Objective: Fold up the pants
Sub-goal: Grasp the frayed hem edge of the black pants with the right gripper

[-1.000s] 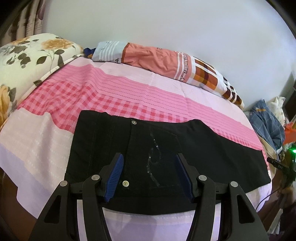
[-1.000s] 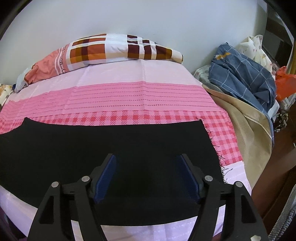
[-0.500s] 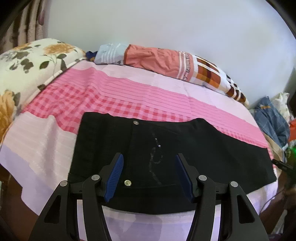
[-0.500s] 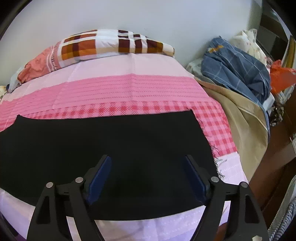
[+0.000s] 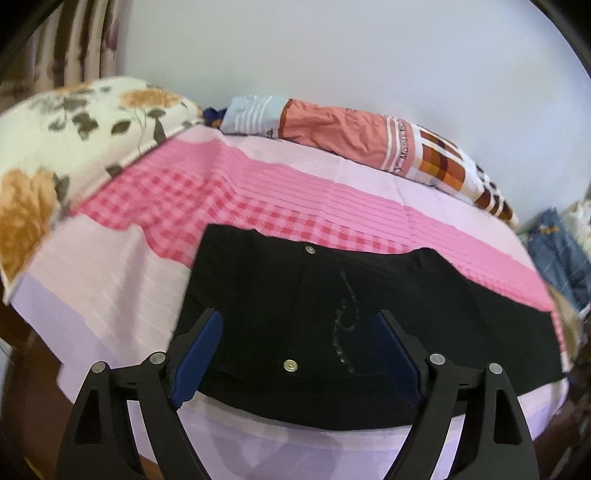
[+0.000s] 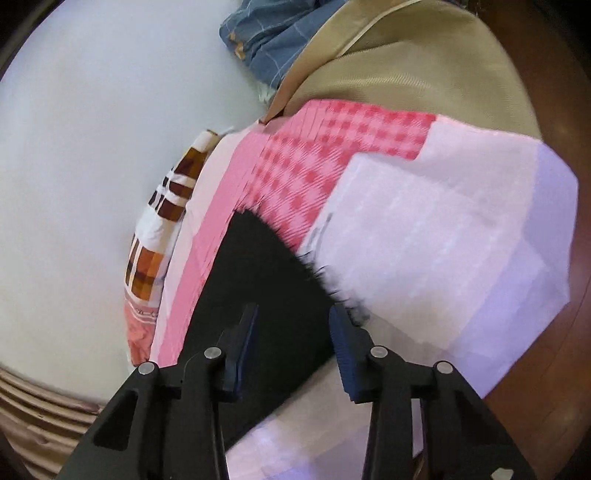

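Black pants [image 5: 332, 314] lie flat across the pink and lilac bedsheet [image 5: 110, 288], folded lengthwise, waist end with metal buttons nearest my left gripper. My left gripper [image 5: 295, 339] is open and empty, hovering over the waist end near the front edge. In the right wrist view the frayed hem end of the pants [image 6: 266, 280] lies ahead. My right gripper [image 6: 293, 325] is open and empty, rolled sideways, fingers either side of the hem end just above it.
A striped and checked pillow [image 5: 369, 136] lies along the wall. A floral pillow [image 5: 74, 140] sits at the left. Blue checked clothes [image 6: 273, 33] and a beige cloth [image 6: 406, 55] lie beyond the bed's right end. The bed's edge [image 6: 535, 295] drops to brown floor.
My right gripper has rolled sharply and swung toward the hem end of the pants, its jaws narrower than before. My left gripper has drawn back slightly and stays open over the waist.
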Action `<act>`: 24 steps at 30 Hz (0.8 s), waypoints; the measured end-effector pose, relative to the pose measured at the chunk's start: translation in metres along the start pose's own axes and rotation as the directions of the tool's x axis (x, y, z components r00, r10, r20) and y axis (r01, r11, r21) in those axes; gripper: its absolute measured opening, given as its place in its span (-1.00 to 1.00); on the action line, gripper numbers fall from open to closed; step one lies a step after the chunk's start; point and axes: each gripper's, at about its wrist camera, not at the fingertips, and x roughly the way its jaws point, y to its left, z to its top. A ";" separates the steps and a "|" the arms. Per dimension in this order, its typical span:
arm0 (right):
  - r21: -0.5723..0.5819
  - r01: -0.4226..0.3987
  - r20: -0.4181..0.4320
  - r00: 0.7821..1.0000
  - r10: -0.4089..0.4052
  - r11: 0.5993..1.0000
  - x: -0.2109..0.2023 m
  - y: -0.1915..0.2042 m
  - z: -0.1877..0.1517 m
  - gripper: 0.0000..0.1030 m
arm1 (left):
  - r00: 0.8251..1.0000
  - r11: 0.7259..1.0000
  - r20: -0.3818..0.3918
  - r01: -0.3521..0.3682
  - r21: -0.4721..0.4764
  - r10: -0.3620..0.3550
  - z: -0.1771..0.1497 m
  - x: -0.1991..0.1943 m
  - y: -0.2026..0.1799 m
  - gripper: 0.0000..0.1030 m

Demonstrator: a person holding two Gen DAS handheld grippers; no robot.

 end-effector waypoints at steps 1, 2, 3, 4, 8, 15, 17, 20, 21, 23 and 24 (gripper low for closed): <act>-0.002 0.017 0.000 1.000 -0.017 1.000 0.001 -0.001 0.000 -0.25 | 1.000 1.000 -0.007 0.010 -0.013 -0.010 -0.001 0.001 0.002 0.63; 0.006 0.021 0.000 1.000 -0.021 1.000 0.002 -0.003 0.000 -0.25 | 1.000 1.000 -0.011 0.015 -0.019 -0.015 -0.001 0.003 0.002 0.63; 0.025 0.020 0.003 1.000 -0.020 0.999 0.003 -0.007 -0.001 -0.25 | 1.000 0.999 -0.018 0.024 -0.027 -0.024 -0.001 0.005 0.004 0.63; 0.061 0.010 0.019 1.000 -0.011 0.998 0.002 -0.015 -0.002 -0.25 | 0.999 0.999 -0.023 0.027 -0.031 -0.028 -0.002 0.006 0.004 0.63; 0.158 -0.063 0.046 0.997 0.056 0.985 -0.007 -0.039 -0.002 -0.24 | 1.000 0.998 -0.023 0.019 -0.054 -0.020 -0.003 0.007 0.009 0.63; 0.184 -0.232 0.118 0.970 0.212 0.955 -0.029 -0.037 -0.009 -0.25 | 0.998 0.996 -0.053 0.022 -0.087 -0.026 -0.008 0.013 0.015 0.63; 0.193 -0.243 0.078 0.970 0.232 0.951 -0.023 -0.035 -0.015 -0.25 | 0.998 0.996 -0.052 0.020 -0.086 -0.025 -0.008 0.012 0.015 0.63; 0.212 -0.241 0.037 0.970 0.239 0.947 -0.013 -0.035 -0.023 -0.25 | 0.998 0.996 -0.056 0.022 -0.085 -0.027 -0.009 0.012 0.015 0.63; 0.219 -0.241 0.031 0.970 0.240 0.945 -0.011 -0.036 -0.024 -0.25 | 0.998 0.996 -0.059 0.023 -0.083 -0.028 -0.009 0.013 0.014 0.63; 0.216 -0.248 0.032 0.968 0.248 0.944 -0.009 -0.035 -0.022 -0.25 | 0.997 0.997 -0.067 0.022 -0.080 -0.027 -0.009 0.014 0.014 0.63; 0.211 -0.243 0.026 0.970 0.243 0.947 -0.008 -0.033 -0.021 -0.25 | 0.997 0.996 -0.068 0.022 -0.081 -0.028 -0.010 0.015 0.015 0.63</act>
